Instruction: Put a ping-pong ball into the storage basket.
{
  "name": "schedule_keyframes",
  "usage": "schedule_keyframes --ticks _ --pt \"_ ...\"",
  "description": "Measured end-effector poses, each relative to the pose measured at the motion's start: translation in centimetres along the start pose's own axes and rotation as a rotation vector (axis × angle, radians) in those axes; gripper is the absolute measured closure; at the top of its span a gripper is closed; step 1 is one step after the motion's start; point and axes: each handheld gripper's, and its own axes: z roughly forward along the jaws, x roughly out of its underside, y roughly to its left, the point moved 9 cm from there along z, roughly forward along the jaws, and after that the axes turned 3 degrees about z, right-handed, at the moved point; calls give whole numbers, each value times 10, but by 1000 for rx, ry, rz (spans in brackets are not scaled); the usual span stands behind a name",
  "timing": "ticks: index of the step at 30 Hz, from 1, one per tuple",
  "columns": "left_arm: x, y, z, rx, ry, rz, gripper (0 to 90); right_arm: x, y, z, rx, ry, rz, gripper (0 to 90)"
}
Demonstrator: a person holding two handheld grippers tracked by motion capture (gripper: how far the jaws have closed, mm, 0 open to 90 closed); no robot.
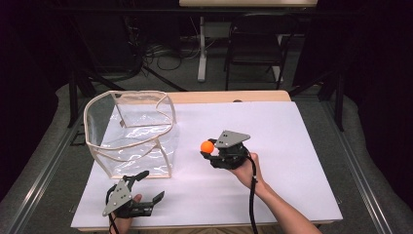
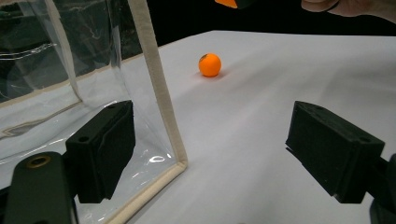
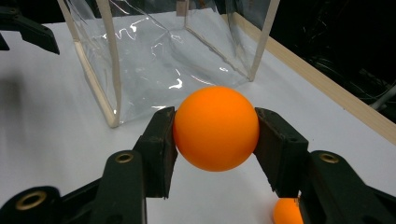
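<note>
My right gripper [image 1: 208, 147] is shut on an orange ball [image 3: 215, 128], held a little above the white table [image 1: 272, 126] near its middle. A second orange ball [image 2: 209, 64] lies on the table just below it, its top edge peeking out as the lower ball [image 3: 285, 212] in the right gripper view. A clear plastic bag with beige trim [image 1: 130, 131] stands open at the back left. My left gripper [image 1: 151, 186] rests near the front left edge, open and empty, its jaws on either side of the bag's front corner seam [image 2: 161, 93].
A wooden strip [image 1: 229, 96] runs along the table's far edge. Beyond it stand a dark chair [image 1: 255, 44] and a white table leg [image 1: 201, 48] with cables on the floor. The table's right half is bare white surface.
</note>
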Motion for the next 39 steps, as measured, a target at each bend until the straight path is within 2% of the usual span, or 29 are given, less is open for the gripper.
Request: schedule_keyframes --ticks 39 --pt "0 0 0 2 -1 1 155 -25 -7 11 -2 9 -23 509"
